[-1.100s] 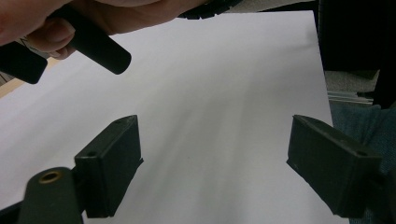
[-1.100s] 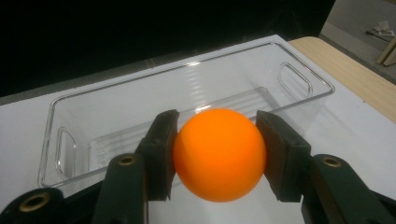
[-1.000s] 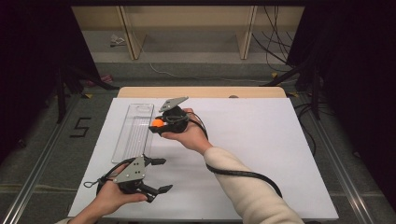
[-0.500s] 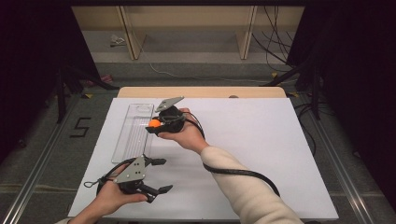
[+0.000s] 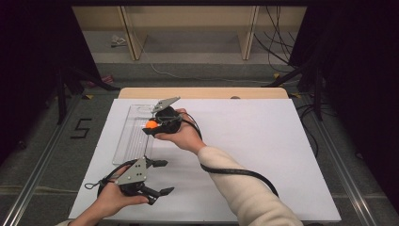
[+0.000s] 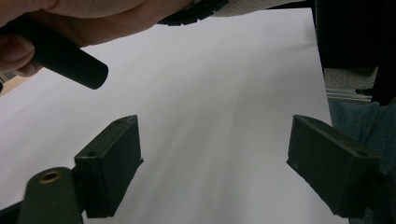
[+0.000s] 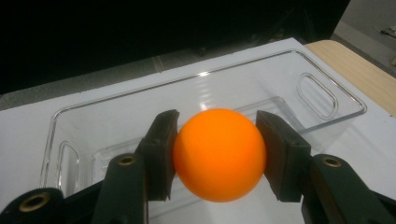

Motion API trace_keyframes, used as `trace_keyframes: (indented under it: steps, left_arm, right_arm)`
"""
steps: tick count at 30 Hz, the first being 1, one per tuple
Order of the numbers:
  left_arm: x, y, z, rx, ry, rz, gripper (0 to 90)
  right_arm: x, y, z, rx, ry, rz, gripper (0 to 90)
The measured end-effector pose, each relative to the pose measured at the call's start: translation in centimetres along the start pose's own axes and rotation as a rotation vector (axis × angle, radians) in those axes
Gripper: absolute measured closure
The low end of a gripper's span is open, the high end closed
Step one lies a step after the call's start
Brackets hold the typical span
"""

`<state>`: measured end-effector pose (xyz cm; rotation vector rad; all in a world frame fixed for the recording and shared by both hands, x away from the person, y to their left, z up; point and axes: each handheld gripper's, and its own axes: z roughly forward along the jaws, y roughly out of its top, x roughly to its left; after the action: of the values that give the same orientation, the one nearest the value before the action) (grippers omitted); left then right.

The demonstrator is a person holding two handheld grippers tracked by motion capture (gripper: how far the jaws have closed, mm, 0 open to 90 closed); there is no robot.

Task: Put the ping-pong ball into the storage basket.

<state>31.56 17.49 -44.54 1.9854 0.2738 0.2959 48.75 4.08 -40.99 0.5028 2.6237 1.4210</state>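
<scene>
While the right gripper point(image 7: 217, 161) is clamping the orange ball point(image 7: 219, 155) btwn its jaws, it's hovering over the clear tray point(image 7: 327, 100), tray below; left gripper point(image 5: 153, 178), jaws apart, is idling at 7 o'clock.

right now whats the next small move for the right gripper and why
Probably lower a little and open. The right gripper holds the orange ball clamped between both jaws, above the clear tray, whose floor looks bare beneath it. The left gripper is open, off to the side.
</scene>
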Motion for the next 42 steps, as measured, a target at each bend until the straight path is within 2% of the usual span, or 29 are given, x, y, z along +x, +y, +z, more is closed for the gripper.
trace_keyframes:
  steps: [42]
  left_arm:
    - [-0.1,0.0,0.1,0.003,-0.005,0.006,16.9]
  right_arm:
    - [0.6,1.5,2.6,0.029,0.030,-0.021,51.2]
